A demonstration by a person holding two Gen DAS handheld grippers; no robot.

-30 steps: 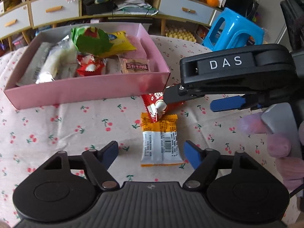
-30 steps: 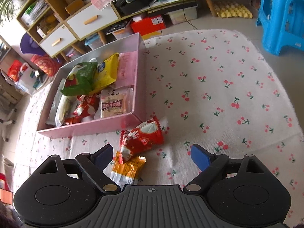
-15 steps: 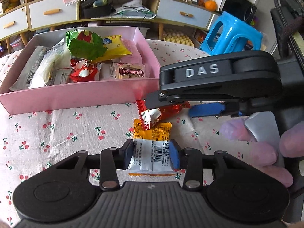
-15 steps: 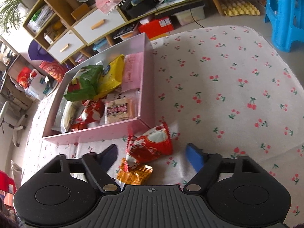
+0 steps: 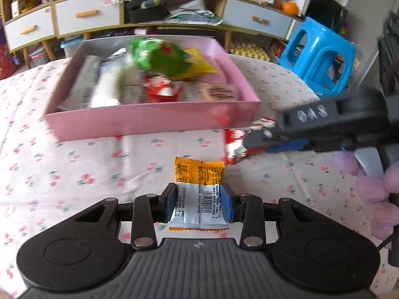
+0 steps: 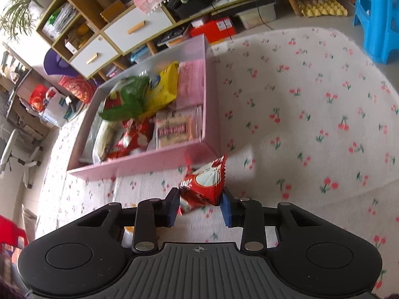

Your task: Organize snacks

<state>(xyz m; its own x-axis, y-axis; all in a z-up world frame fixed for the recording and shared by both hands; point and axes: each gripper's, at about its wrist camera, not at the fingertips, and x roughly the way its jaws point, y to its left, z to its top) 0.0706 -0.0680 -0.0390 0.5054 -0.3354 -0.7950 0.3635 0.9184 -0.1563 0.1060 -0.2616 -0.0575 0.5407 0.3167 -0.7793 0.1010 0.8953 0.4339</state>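
Observation:
An orange-and-white snack packet (image 5: 198,194) sits between the blue pads of my left gripper (image 5: 199,205), which is shut on its white lower half. A red snack bag (image 6: 203,186) is clamped in my right gripper (image 6: 200,208), just off the near right corner of the pink box (image 6: 139,160). In the left wrist view the right gripper (image 5: 281,144) reaches in from the right over that red bag (image 5: 234,144), close to the pink box (image 5: 149,119). The box holds several packets, green, yellow, red and white.
A cherry-print cloth (image 6: 311,124) covers the table; open cloth lies to the right of the box. A blue plastic stool (image 5: 316,54) stands beyond the table's far right edge. Low cabinets with drawers (image 5: 87,16) line the back. A gloved hand (image 5: 374,191) holds the right gripper.
Both grippers closed: the left on the orange-and-white packet, the right on the red bag. The left gripper has since moved with its packet, and the box now looks blurred.

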